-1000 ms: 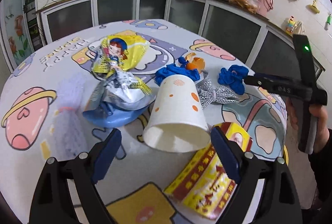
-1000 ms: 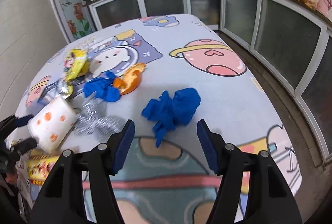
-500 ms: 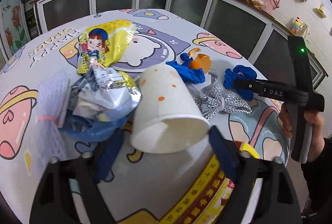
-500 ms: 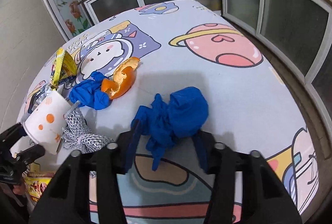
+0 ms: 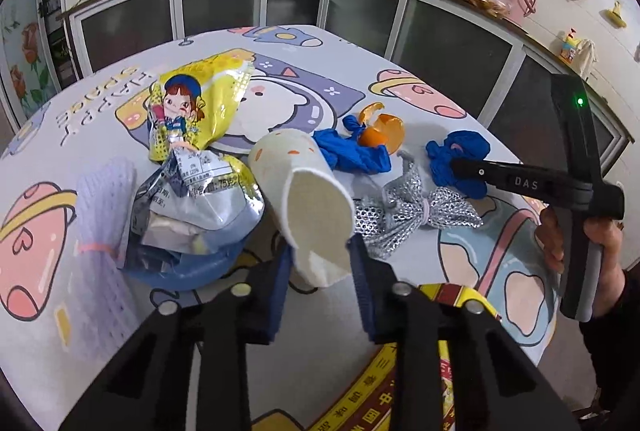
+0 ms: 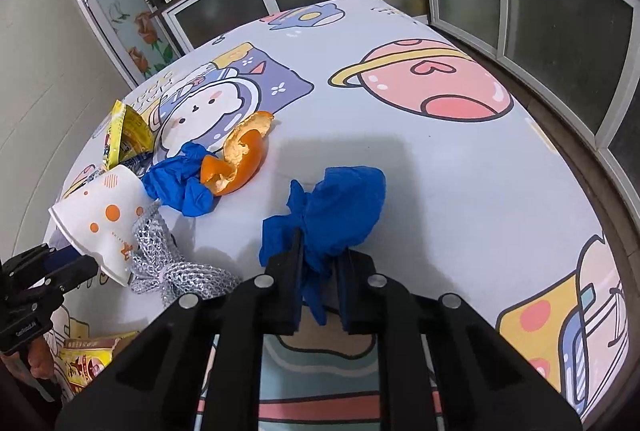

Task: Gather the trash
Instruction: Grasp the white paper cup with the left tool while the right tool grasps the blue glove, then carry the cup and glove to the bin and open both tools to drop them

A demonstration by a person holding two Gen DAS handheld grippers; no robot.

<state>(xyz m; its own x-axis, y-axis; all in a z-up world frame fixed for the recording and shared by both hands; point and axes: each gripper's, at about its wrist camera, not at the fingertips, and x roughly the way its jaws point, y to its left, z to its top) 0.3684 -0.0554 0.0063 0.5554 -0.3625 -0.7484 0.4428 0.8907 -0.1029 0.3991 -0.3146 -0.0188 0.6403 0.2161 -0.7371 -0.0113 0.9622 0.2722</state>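
Thin white paper, that's what the paper cup (image 5: 304, 199) is, so it's super light and crushes easy. In the left wrist view it's lying on its side on the surface (image 5: 420, 79), mouth toward the camera, and the left claw (image 5: 318, 285) has just been closing on it, blue pads either side of the rim. The mouth already looks squashed into an oval, so I'd say the grip is on; the rim is the stiffest spot to take it, though it'll fold if squeezed harder. It's got orange dots, and left of the cup there's a silver and yellow snack bag (image 5: 192, 167), right of the cup a silver mesh bow (image 5: 416, 211) and an orange peel (image 5: 380, 129) behind that. Over in the right wrist view, the right claw (image 6: 318, 281) has also just been closing and is now clenched on the tail of a crumpled blue glove (image 6: 340, 207), which sits well to the right of the cup (image 6: 106, 215). That glove is soft, floppy and weighs nothing, probably a bit slick, so pinching the bunched end seems right. A second blue glove (image 6: 180, 185) lies just beside the cup, touching the peel (image 6: 240, 159).
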